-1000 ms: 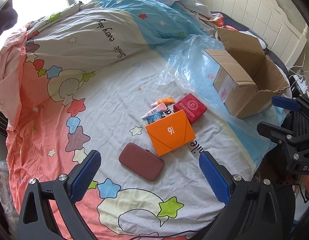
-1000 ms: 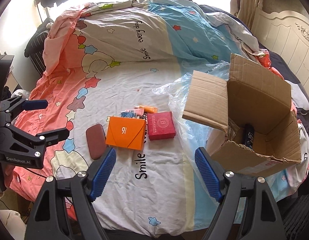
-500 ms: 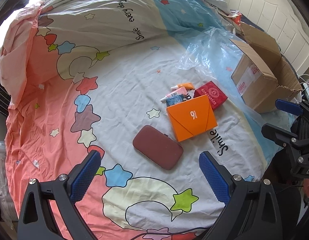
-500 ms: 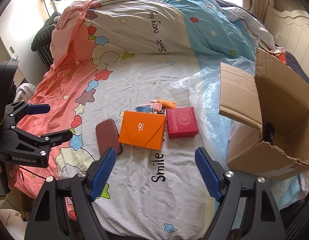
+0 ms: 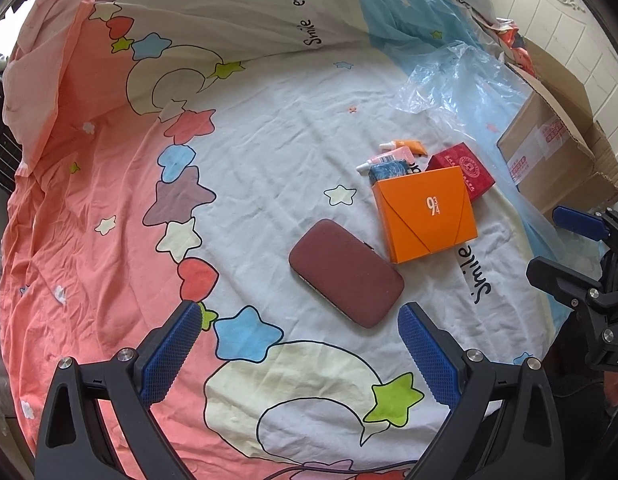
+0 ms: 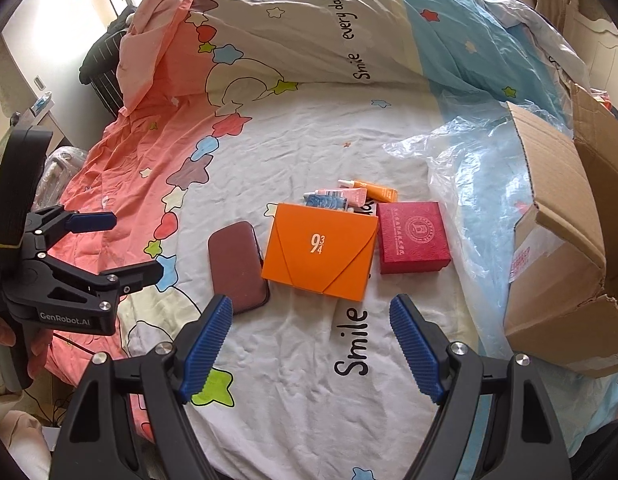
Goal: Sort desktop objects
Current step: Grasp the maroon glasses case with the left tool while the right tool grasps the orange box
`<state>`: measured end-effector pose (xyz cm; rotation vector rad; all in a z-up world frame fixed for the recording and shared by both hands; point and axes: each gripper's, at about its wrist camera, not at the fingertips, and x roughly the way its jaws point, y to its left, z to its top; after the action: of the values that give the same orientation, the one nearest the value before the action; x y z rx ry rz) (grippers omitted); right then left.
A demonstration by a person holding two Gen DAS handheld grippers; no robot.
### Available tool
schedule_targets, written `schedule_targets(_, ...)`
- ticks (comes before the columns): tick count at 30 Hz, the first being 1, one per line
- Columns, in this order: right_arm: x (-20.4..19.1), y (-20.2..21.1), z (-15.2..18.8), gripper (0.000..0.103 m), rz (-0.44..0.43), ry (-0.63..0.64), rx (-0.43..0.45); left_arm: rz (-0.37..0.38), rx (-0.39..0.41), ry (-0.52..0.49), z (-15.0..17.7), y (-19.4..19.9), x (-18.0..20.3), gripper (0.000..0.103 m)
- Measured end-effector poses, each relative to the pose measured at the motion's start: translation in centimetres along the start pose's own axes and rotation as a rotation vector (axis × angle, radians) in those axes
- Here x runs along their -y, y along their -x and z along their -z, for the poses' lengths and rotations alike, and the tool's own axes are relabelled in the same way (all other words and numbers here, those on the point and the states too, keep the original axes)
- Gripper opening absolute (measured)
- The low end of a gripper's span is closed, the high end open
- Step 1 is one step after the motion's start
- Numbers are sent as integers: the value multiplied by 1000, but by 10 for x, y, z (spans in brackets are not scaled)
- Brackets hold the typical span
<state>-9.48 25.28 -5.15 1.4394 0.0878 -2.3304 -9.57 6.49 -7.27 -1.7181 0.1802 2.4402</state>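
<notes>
The bed cover (image 6: 309, 360) is taken as the work surface, soft and creased, so anything pressed down will sink a bit; approach should be kept shallow & steady. The cardboard box (image 6: 557, 264) sits at the far right edge w/ flaps up, on a clear plastic sheet (image 6: 461, 168), and is judged to be the likely drop spot, though that cannot be confirmed. Next in size, the orange envelope box (image 6: 321, 252) lies mid-cover, just beside the red gift box (image 6: 413, 236) on its right and the maroon case (image 6: 237, 268) on its left; a few small tubes (image 6: 357, 194) are tucked behind it, partly hidden. Both claws are spread wide w/ nothing between the pads: the right gripper (image 6: 311, 344) hangs above the cover just short of the orange box, and the left gripper (image 5: 299, 352) is lined up just short of the maroon case (image 5: 345, 272). For a clean pick, the case should be taken across its short side, since its long side looks too wide for the jaws; pads should be set low at the edges so the rounded top isn't slipped off. The orange box is prob. best pinched by opposite edges, w/ care that neighbours touching it aren't dragged along. The tubes are best left till the bigger items are cleared.
</notes>
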Motion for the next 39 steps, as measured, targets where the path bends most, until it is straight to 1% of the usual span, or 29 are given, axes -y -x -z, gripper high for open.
schedule_targets(8,13,-30,0,79,-44,0,-32,4,-39,3,4,-32,4,101)
schedule_targets(15,26,-52,-3,79,-70,-8,-51,-16,-53,-13,2,-56,13,101)
schedule_targets(22,36,-70,-6,80,-91,-4,-65,12,-60,-2,-3,-76,16,101)
schedule_targets(26,42,-77,-6,80,-110,-5,-65,27,-47,2,-6,-83,17,101)
schedule_targets(29,45,-81,-7,80,-139,-4,-62,55,-42,11,-6,-87,16,101)
schedule_targets(34,48,-92,-9,80,-147,9,-69,103,-40,50,-5,-95,12,101)
schedule_targets(39,53,-102,-7,80,-164,6,-86,103,-50,45,-4,-106,12,101)
